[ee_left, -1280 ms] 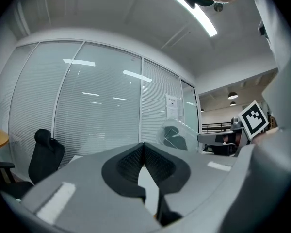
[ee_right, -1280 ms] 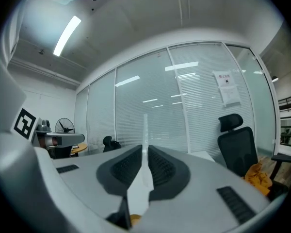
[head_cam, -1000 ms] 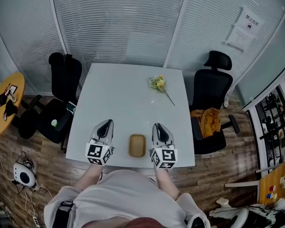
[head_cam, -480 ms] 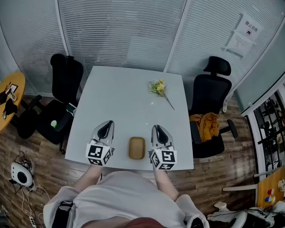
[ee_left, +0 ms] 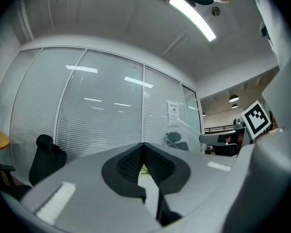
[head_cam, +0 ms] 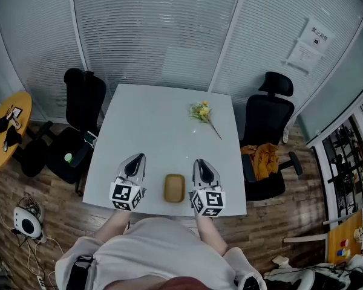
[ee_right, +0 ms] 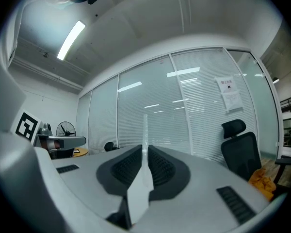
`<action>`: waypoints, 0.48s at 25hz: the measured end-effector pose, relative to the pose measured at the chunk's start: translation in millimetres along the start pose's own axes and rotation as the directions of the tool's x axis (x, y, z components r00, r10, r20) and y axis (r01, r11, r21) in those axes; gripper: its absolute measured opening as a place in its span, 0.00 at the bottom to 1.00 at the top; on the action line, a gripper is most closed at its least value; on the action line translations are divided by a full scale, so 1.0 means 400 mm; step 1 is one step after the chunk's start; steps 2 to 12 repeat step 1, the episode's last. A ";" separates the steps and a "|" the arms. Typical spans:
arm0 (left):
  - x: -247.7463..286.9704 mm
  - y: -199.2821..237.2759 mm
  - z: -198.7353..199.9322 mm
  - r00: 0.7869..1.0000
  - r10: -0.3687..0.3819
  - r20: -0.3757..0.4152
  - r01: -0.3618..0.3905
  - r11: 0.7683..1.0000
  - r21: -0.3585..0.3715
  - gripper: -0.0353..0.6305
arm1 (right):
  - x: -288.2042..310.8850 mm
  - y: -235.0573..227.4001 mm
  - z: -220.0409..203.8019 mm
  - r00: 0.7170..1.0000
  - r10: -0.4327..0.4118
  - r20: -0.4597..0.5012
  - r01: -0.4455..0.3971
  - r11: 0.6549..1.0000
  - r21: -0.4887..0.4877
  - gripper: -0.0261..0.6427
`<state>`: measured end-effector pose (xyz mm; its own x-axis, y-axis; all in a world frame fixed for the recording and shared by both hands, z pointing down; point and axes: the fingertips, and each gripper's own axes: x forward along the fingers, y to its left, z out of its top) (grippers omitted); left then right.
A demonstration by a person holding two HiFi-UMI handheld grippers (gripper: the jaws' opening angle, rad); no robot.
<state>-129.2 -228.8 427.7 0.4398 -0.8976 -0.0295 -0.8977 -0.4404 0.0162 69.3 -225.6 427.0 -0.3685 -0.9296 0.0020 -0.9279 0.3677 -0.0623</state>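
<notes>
Both grippers rest at the near edge of a white table, pointing away from me. My left gripper and right gripper are both shut with nothing in them. A tan rectangular block lies flat between them, touching neither. A sprig of yellow flowers lies far ahead on the right of the table. In the left gripper view the left gripper has its tips together, and a bit of the flowers shows through the slit below. In the right gripper view the right gripper is closed too.
Two black office chairs flank the table, one at the left and one at the right. Glass walls with blinds stand behind. A round yellow side table is at the far left. An orange cloth lies by the right chair.
Both grippers stay where they were, shut and empty. The gripper views have tipped up a little, and the flowers now show through the left gripper's slit.
</notes>
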 end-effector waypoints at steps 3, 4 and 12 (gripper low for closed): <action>0.000 0.000 0.000 1.000 0.000 -0.001 0.000 1.000 0.000 0.07 | 0.000 0.001 0.002 1.000 0.000 0.000 0.000 1.000 -0.001 0.11; 0.000 0.000 0.000 1.000 0.000 -0.001 0.000 1.000 0.000 0.07 | 0.000 0.001 0.002 1.000 0.000 0.000 0.000 1.000 -0.001 0.11; 0.000 0.000 0.000 1.000 0.000 -0.001 0.000 1.000 0.000 0.07 | 0.000 0.001 0.002 1.000 0.000 0.000 0.000 1.000 -0.001 0.11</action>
